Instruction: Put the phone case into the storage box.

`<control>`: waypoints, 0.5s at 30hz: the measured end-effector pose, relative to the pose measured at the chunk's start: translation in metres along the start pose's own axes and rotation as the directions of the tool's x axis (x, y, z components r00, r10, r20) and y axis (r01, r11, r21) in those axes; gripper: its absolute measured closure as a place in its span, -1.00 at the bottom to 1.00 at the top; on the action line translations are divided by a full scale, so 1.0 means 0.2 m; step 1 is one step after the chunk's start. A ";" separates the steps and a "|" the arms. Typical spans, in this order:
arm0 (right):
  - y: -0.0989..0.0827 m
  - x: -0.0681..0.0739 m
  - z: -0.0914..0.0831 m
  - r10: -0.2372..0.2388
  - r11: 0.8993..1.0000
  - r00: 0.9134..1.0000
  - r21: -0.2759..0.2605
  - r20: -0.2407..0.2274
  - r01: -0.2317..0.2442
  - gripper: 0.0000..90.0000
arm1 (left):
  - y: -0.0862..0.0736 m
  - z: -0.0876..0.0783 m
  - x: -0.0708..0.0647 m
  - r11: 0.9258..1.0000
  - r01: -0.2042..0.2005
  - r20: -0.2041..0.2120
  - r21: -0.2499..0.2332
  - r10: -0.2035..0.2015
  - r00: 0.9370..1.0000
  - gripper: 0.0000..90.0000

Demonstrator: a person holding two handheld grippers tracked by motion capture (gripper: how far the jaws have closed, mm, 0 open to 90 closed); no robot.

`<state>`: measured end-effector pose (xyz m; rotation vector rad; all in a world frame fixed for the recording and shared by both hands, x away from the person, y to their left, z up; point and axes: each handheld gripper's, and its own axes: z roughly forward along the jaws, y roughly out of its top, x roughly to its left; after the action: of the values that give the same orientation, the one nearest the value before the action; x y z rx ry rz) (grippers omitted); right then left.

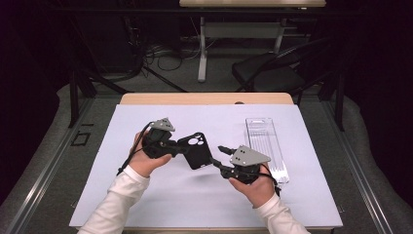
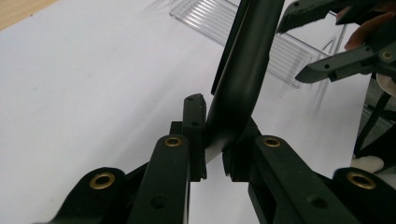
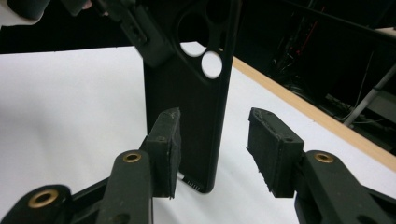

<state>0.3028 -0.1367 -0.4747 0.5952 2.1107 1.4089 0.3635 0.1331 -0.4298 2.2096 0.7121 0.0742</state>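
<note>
Left gripper (image 2: 212, 140) first: its fingers (image 2: 194, 135) are clamped tight on the edge of the black phone case (image 1: 196, 149), pads pressing both faces of the rim, and the case is lifted clear of the desk (image 1: 146, 204), held between the two hands in the high view. Over to the right gripper (image 3: 212, 149): its fingers (image 3: 163, 149) stand partly open, and the case's lower end sits in the gap. The left pad looks to be at or just beside the case's edge; I can't tell whether it touches. The right pad is clearly apart from it. So no second grip yet.

Moving outward: the camera cut-outs of the case face up toward the high view, at the end near the left gripper. To the right on the white sheet lies the clear plastic package (image 1: 265, 146), flat, with nothing visible in it, near the right hand (image 1: 253, 187).

My read: the case is out of its packaging and in the air, so the pick-up part looks done. What's left seems to be the hand-over or a two-sided hold, with the right fingers needing to close on that lower end.
</note>
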 end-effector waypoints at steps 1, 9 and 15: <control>0.01 0.00 0.00 -0.004 1.000 1.000 0.001 0.002 0.004 0.21 | 0.00 0.00 0.00 1.000 -0.004 0.001 0.006 0.004 1.000 0.81; 0.07 -0.01 0.02 -0.028 0.999 1.000 0.024 -0.007 0.028 0.27 | 0.03 0.02 -0.03 0.998 -0.045 -0.003 0.039 0.045 0.999 0.81; 0.11 -0.02 0.02 -0.046 0.998 0.999 0.043 -0.005 0.046 0.34 | 0.04 0.03 -0.03 0.996 -0.054 -0.010 0.065 0.054 0.998 0.81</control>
<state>0.3109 -0.1285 -0.4547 0.5567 2.1493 1.3438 0.3633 0.1218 -0.4274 2.2925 0.6695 0.0923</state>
